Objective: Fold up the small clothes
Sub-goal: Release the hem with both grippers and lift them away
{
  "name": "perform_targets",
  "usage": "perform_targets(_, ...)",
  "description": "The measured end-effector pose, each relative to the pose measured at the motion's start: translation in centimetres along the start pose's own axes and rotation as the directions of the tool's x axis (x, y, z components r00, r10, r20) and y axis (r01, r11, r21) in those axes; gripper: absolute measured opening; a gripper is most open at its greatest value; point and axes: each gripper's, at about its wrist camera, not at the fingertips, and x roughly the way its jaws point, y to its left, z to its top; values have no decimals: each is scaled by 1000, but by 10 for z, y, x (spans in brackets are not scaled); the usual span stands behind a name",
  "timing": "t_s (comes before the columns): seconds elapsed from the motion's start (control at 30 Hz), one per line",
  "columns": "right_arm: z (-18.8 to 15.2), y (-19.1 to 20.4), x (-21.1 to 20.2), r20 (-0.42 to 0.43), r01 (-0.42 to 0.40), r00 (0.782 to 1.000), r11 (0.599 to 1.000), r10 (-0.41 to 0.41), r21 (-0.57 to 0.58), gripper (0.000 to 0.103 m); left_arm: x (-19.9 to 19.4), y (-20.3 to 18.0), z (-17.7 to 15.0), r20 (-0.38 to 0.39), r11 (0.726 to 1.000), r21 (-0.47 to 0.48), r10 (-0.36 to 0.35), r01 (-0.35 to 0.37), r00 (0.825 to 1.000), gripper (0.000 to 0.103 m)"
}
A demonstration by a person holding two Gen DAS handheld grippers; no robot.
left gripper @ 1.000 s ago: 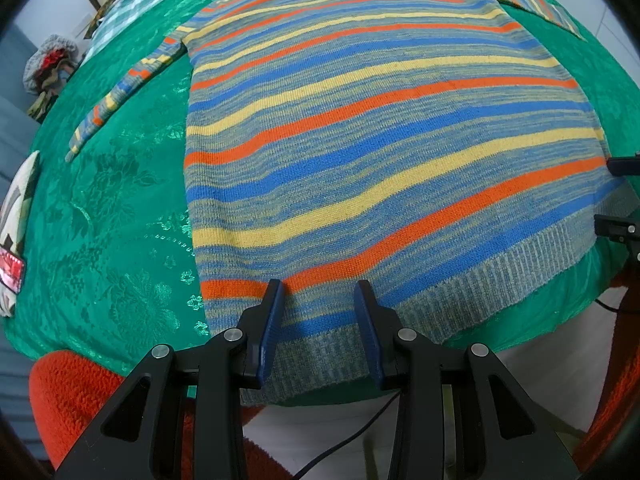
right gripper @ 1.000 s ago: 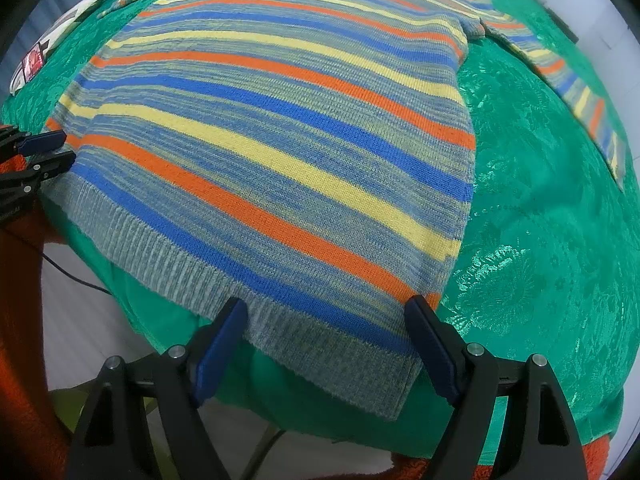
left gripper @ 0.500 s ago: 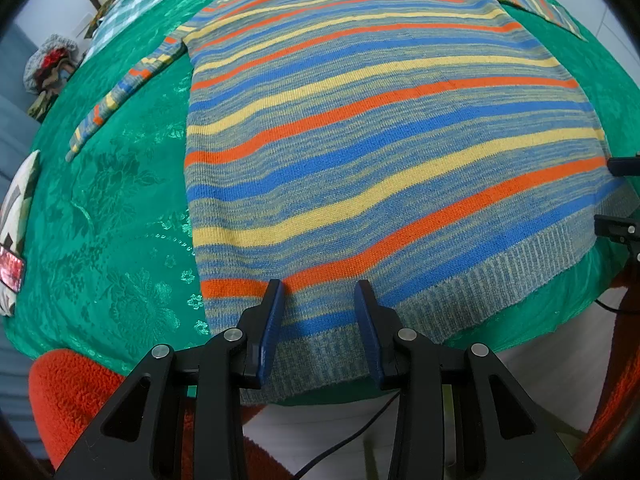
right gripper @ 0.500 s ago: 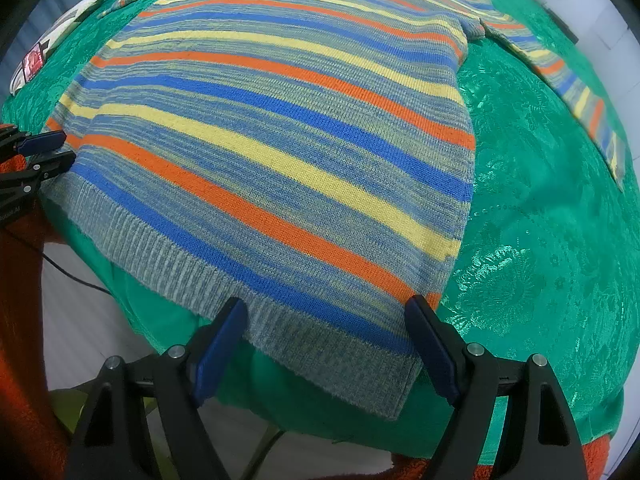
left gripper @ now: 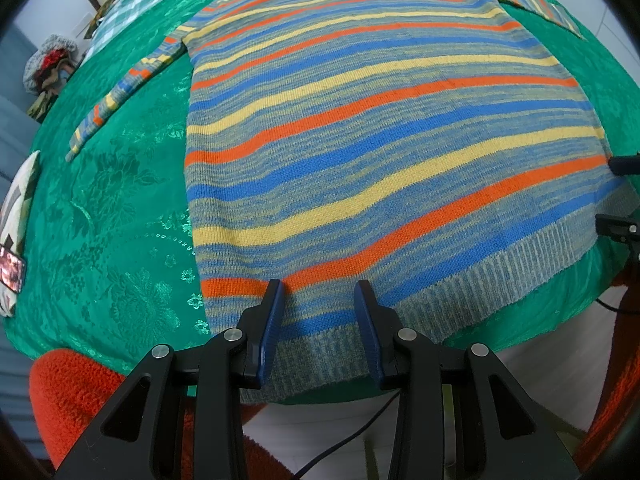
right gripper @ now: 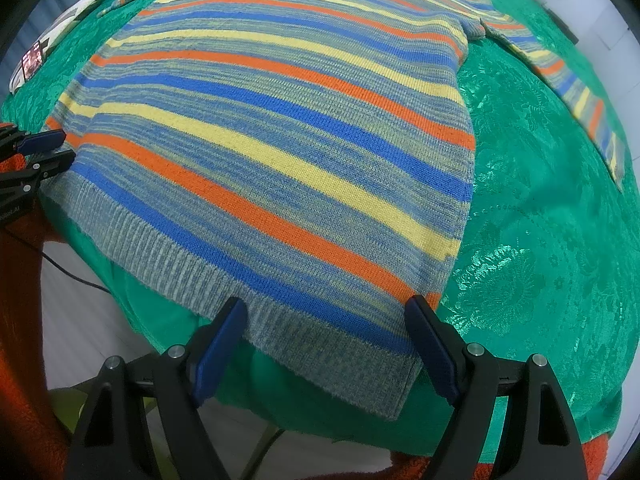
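Now, line by line:

Sweater: a knitted sweater (left gripper: 380, 152) lies flat and face up, spread out full length on the green cloth, neck at the far end and hem at the near edge.
Pattern: crosswise stripes of orange, bright blue and pale yellow over a mottled grey-blue ground; the stripes repeat from hem to shoulders.
Hem: a ribbed grey-blue band (right gripper: 280, 320) runs along the bottom; it reaches the table's near edge and hangs slightly over it.
Sleeves: both stretch out sideways and lie flat; the left sleeve (left gripper: 120, 92) angles away over the cloth, the right sleeve (right gripper: 568, 92) does the same on the other side. Both carry the same stripes.
Surface: smooth, no folds visible in the body.
Left gripper (left gripper: 320, 320): points down at the hem near the sweater's left corner; fingers moderately apart, blue pads on either side of a strip of hem, not pinching it as far as I can tell.
Right gripper (right gripper: 324, 340): points down at the hem near the right corner; fingers spread wide, straddling the ribbed band, no grip on it.
Tablecloth (left gripper: 112, 220): shiny green with a woven flower pattern, covering the whole table.
Beyond the cloth: orange fuzzy fabric (left gripper: 76, 384) below the near edge; a checked cloth (left gripper: 132, 0) at the far left.
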Motion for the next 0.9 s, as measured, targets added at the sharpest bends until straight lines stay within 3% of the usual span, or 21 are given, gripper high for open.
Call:
perform_targets(0.13,0,0,-16,-35,30,999,1000,-30,6,78,-10,0,-1,-33,1000,29,13,-12,999,43)
perform_targets(0.2,0,0,-35,-9,115,993,993,-115,13,78,-21,4,-4,-31,1000,19,14,-14,999,61)
perform_targets(0.23,0,0,-53,42,191,981,981,-192,19,78,-27,6,-6,-19,1000,11,17,-17,1000,71)
perform_targets(0.27,0,-1,-65,74,231,970,972,-233,32,78,-31,8,-8,-10,1000,6,21,-21,1000,73)
perform_targets(0.47,6,-5,-109,148,312,935,946,-322,90,78,-52,20,0,46,999,-38,31,-29,998,74)
perform_targets(0.63,11,0,-124,165,326,926,940,-338,97,79,-61,34,12,82,995,-99,30,-22,996,78)
perform_targets(0.9,19,5,-132,183,379,901,919,-392,103,79,-69,36,13,105,993,-118,38,-25,994,80)
